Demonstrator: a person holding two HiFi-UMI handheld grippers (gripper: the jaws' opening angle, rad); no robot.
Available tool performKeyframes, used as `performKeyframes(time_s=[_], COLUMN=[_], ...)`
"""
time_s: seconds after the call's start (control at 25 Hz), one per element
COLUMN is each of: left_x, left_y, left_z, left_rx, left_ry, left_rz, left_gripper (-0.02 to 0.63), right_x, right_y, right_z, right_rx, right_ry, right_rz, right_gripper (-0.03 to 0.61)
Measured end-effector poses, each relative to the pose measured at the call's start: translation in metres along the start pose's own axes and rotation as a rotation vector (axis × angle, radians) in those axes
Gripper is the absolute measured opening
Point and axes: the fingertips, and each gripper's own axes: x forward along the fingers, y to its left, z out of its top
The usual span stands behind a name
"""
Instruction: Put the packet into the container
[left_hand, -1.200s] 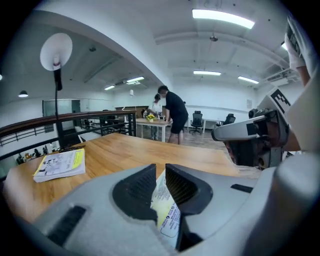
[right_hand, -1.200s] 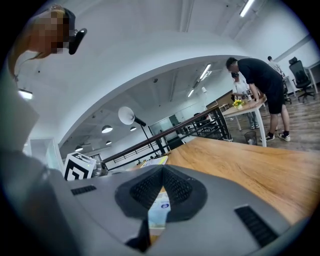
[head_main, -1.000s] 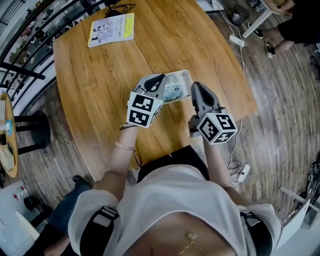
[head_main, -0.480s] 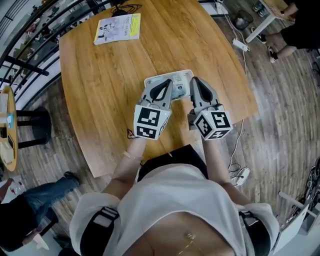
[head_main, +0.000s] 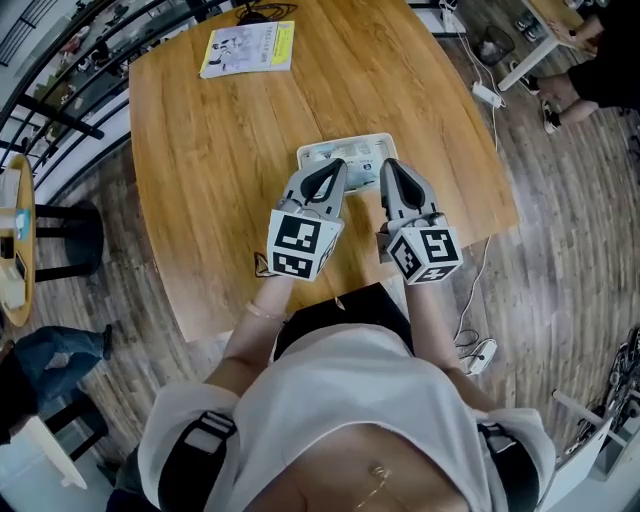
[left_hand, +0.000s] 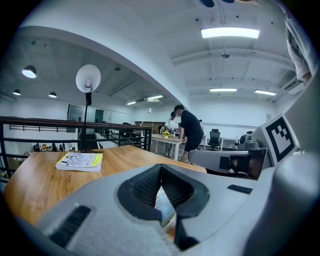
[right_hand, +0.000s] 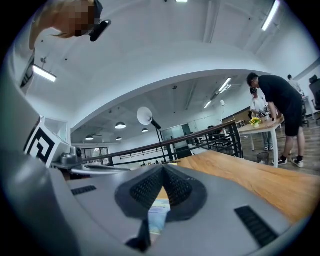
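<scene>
A white shallow container (head_main: 345, 147) lies on the wooden table (head_main: 220, 170), and a pale blue-green printed packet (head_main: 352, 163) lies flat in it. My left gripper (head_main: 336, 172) and right gripper (head_main: 387, 168) hover side by side over the container's near edge, both pointing away from me. Both are shut, their tips meeting with nothing seen between them. In the left gripper view the packet (left_hand: 164, 207) shows only through the hollow behind the tips of the left gripper (left_hand: 161, 167). In the right gripper view the packet (right_hand: 159, 214) likewise shows below the right gripper (right_hand: 162, 168).
A yellow and white booklet (head_main: 250, 48) lies at the table's far left corner, also seen as a booklet (left_hand: 80, 161) in the left gripper view. A stool (head_main: 60, 250) stands left of the table, a power strip (head_main: 487, 93) on the floor right. People (left_hand: 187, 130) stand at a distant table.
My left gripper has swung from the container's left end to its near edge, next to the right gripper. The container now lies squarer to me. Both stay shut.
</scene>
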Motion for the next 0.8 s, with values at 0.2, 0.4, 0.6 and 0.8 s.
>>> performKeyframes(time_s=[0.2, 0.4, 0.6, 0.8], left_x=[-0.0040, -0.0054, -0.0020, -0.0001], left_y=[0.0000, 0.0001, 0.0003, -0.0029], left_z=[-0.0013, -0.0002, -0.0016, -0.0030], left_rx=[0.001, -0.007, -0.001, 0.012], left_ry=[0.006, -0.003, 0.005, 0.023], left_rz=[0.002, -0.002, -0.006, -0.015], left_gripper=[0.008, 0.008, 0.008, 0.008], right_x=[-0.0011, -0.0035, -0.0040, -0.0068], right_y=[0.0036, 0.0048, 0.0023, 0.0017], right_z=[-0.0025, -0.0033, -0.0054, -0.0053], right_rx=[0.002, 0.006, 0.012, 0.022], right_ry=[0.013, 0.018, 0.026, 0.029], right_rz=[0.007, 0.002, -0.007, -0.010], right_gripper=[0.011, 0.011, 0.011, 0.011])
